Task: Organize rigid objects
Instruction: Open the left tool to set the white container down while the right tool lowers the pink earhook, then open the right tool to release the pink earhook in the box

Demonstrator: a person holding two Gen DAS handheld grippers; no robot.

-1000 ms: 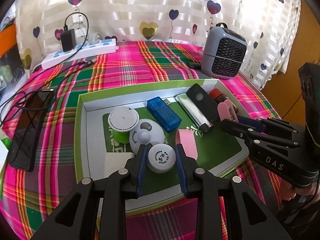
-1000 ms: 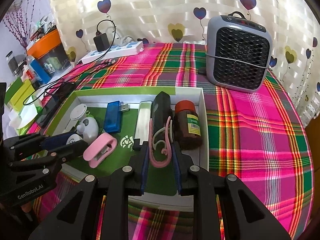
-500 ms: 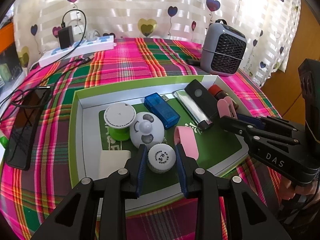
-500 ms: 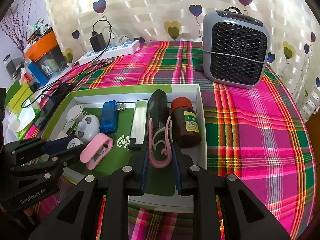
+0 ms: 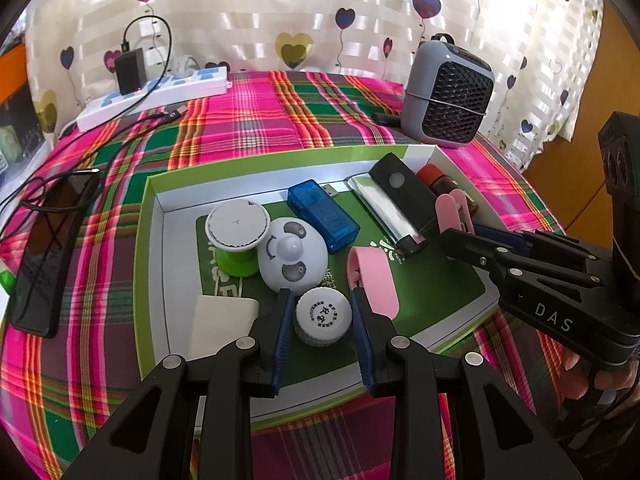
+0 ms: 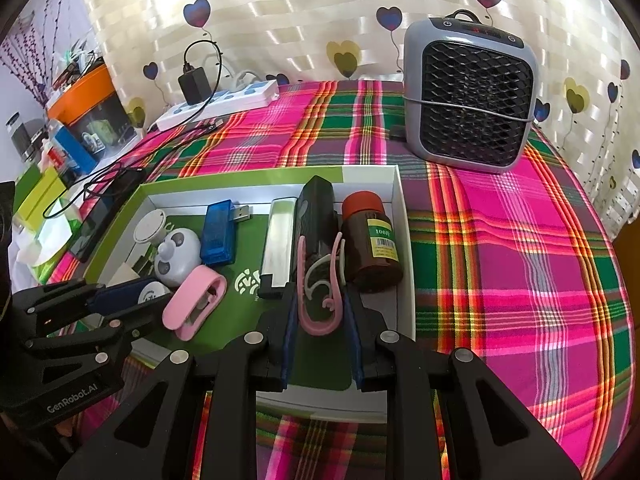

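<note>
In the left wrist view, the left claw [image 5: 322, 308] was clamped on one white bottle cap [image 5: 323, 316] low inside the green-rimmed tray [image 5: 149, 216], beside one panda-faced gadget [image 5: 292, 254], one blue USB stick [image 5: 323, 215] and one pink clip [image 5: 373, 276]

In the right wrist view, the right claw [image 6: 320, 312] gripped one pink hook [image 6: 320, 284] over the same tray, near one brown bottle [image 6: 372, 246]; one grey heater [image 6: 468, 100] stood on the plaid worktop [image 6: 512, 248]
</note>
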